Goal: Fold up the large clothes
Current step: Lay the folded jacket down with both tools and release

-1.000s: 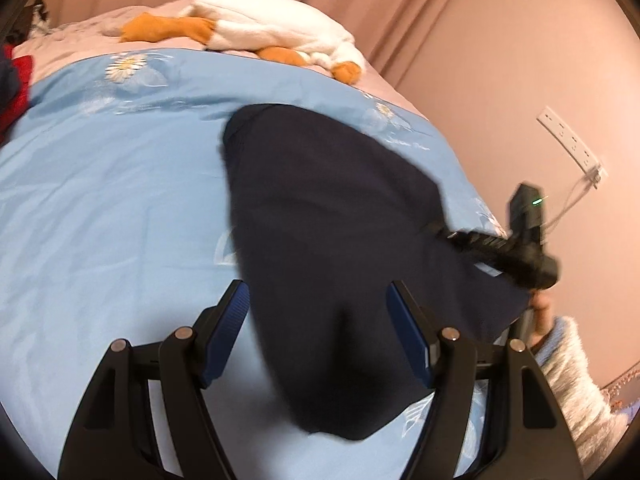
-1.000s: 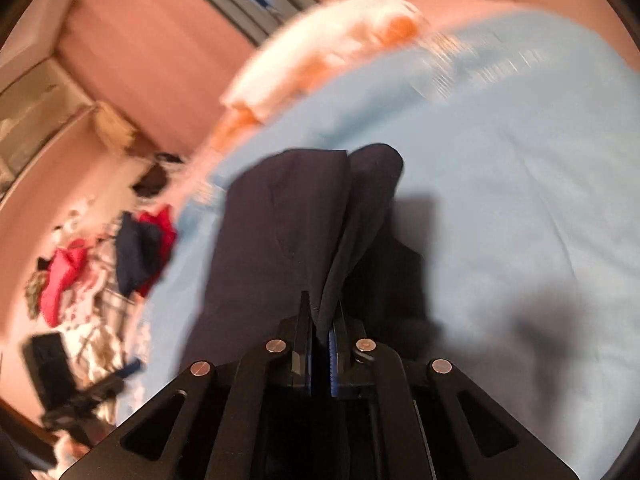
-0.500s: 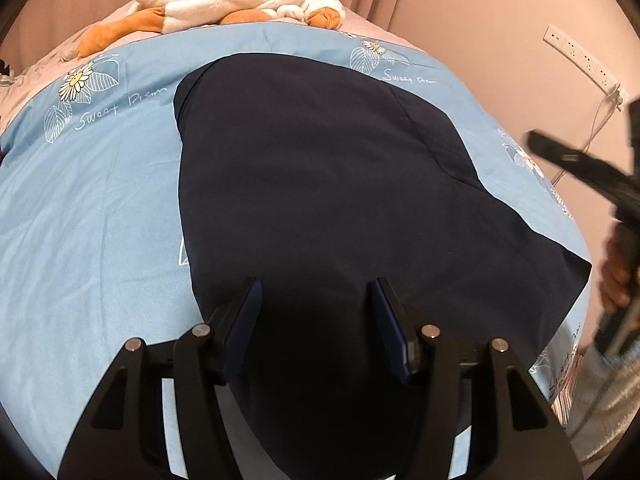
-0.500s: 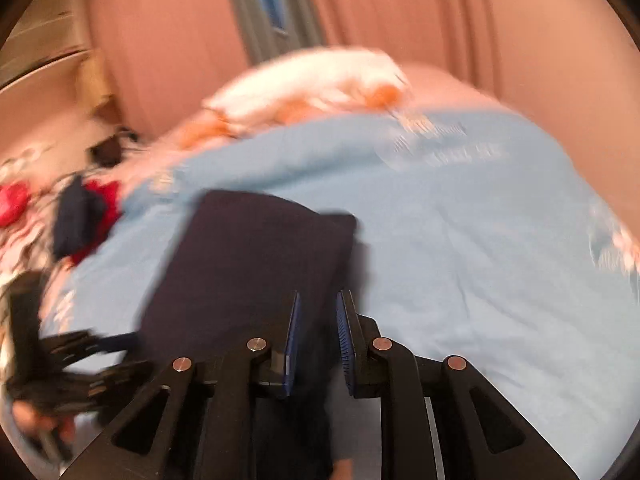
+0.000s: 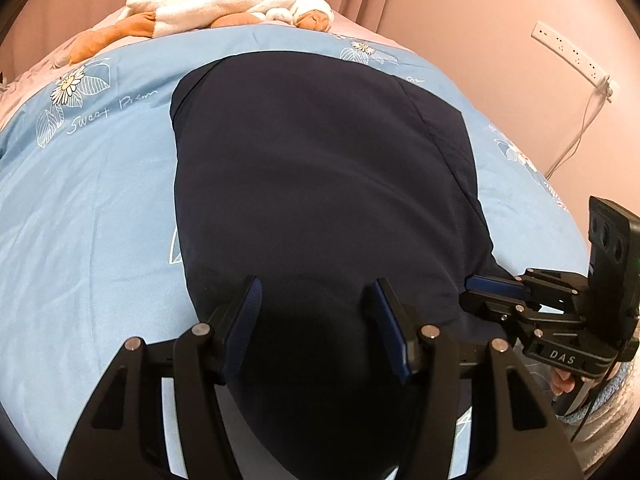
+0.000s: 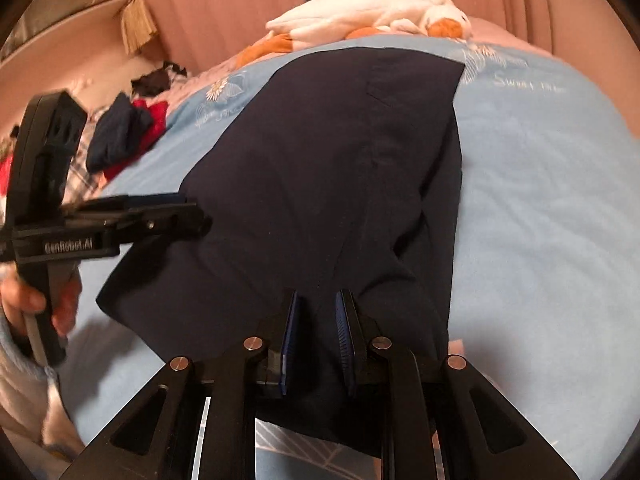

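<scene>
My left tool (image 5: pixel 316 312) sits w/ jaws spread wide, pads (image 5: pixel 246 320) well apart, pointing fwd and down. My right tool (image 6: pixel 317 328) has jaws partly parted, narrow gap btwn them, also angled down. Left hand (image 6: pixel 38 300) wraps the left tool's grip; right-hand fingers (image 5: pixel 562 380) barely show.

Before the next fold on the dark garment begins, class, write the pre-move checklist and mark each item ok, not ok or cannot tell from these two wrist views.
1. Dark garment lies spread on the blue duvet: ok.
2. Left gripper open, fingers astride the near edge: ok.
3. Right gripper open, cloth between the pads: ok.
4. Either gripper actually pinching cloth: not ok, neither has closed.
5. Cloth smooth: not ok, a ridge of folds runs up from the right gripper.
6. Plush duck and clothes pile clear of the garment: ok.
</scene>
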A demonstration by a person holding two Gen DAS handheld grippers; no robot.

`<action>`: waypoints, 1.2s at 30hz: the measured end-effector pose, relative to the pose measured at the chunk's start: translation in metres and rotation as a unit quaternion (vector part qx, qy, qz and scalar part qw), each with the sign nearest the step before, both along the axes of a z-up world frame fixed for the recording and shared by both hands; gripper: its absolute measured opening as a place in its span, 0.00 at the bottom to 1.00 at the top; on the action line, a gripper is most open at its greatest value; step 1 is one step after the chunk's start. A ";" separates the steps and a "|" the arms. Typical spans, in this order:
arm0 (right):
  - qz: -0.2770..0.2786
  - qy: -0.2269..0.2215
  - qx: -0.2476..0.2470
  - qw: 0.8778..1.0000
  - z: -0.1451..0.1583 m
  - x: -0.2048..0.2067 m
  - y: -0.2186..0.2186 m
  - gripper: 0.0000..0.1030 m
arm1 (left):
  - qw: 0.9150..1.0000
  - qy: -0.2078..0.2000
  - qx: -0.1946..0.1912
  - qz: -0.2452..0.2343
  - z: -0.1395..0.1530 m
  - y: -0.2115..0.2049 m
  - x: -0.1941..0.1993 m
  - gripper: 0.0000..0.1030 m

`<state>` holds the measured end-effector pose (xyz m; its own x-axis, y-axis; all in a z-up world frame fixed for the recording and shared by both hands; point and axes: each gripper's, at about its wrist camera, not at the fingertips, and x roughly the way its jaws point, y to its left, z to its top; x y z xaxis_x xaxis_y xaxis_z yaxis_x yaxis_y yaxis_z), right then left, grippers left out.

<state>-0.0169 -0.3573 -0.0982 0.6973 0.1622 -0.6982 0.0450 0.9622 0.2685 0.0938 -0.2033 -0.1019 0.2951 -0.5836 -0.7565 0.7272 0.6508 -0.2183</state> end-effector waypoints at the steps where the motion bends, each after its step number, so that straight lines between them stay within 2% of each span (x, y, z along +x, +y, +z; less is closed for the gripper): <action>1: 0.001 0.002 0.003 1.000 0.003 0.000 0.000 0.18 | 1.000 0.006 -0.004 -0.001 0.004 0.002 0.001 0.54; 4: 0.007 0.017 0.030 0.999 0.016 0.004 -0.001 0.20 | 1.000 0.007 -0.026 0.001 0.019 0.012 0.004 0.54; 6: 0.017 -0.005 0.054 0.998 0.035 -0.004 -0.005 0.26 | 0.999 -0.004 -0.046 0.003 0.034 0.016 0.010 0.54; 8: 0.012 -0.040 0.045 0.998 0.062 -0.004 -0.012 0.34 | 0.999 -0.012 -0.052 0.006 0.043 0.012 0.020 0.54; 12: -0.013 -0.061 0.020 0.998 0.099 0.042 -0.028 0.34 | 0.998 -0.024 -0.048 0.023 0.051 -0.005 0.055 0.54; 15: -0.025 -0.059 0.006 0.998 0.107 0.090 -0.036 0.34 | 0.998 -0.035 -0.029 0.038 0.048 -0.021 0.081 0.54; 18: -0.036 -0.033 -0.002 0.999 0.095 0.135 -0.038 0.34 | 0.999 -0.026 -0.015 0.042 0.039 -0.038 0.099 0.54; 19: -0.042 -0.022 -0.002 0.999 0.084 0.134 -0.045 0.34 | 0.999 -0.018 -0.009 0.044 0.035 -0.041 0.104 0.54; 22: -0.050 0.041 -0.016 0.998 0.049 0.156 -0.046 0.34 | 0.998 -0.004 0.033 0.048 0.011 -0.060 0.120 0.54; 24: -0.053 0.095 -0.037 0.993 0.019 0.165 -0.045 0.34 | 0.997 -0.010 0.060 0.039 -0.002 -0.071 0.121 0.54; 25: -0.051 0.102 -0.039 0.993 0.012 0.165 -0.047 0.34 | 0.997 -0.018 0.070 0.035 -0.006 -0.075 0.119 0.55; 28: -0.052 0.102 -0.032 0.993 0.004 0.161 -0.049 0.36 | 0.995 -0.045 0.083 0.025 -0.009 -0.079 0.112 0.58; 30: -0.055 0.095 -0.024 0.994 0.008 0.156 -0.052 0.36 | 0.996 -0.039 0.074 0.022 -0.002 -0.072 0.109 0.58; 33: -0.061 0.071 -0.010 0.996 0.024 0.134 -0.054 0.36 | 0.999 -0.017 0.035 0.020 0.013 -0.055 0.097 0.58; 36: -0.047 0.031 -0.001 0.998 0.045 0.104 -0.049 0.36 | 1.000 -0.015 -0.011 0.013 0.034 -0.027 0.063 0.58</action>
<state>0.0867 -0.4062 -0.0531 0.6645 0.0969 -0.7409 0.1519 0.9533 0.2610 0.1567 -0.2303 -0.0682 0.3316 -0.5923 -0.7343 0.7170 0.6641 -0.2119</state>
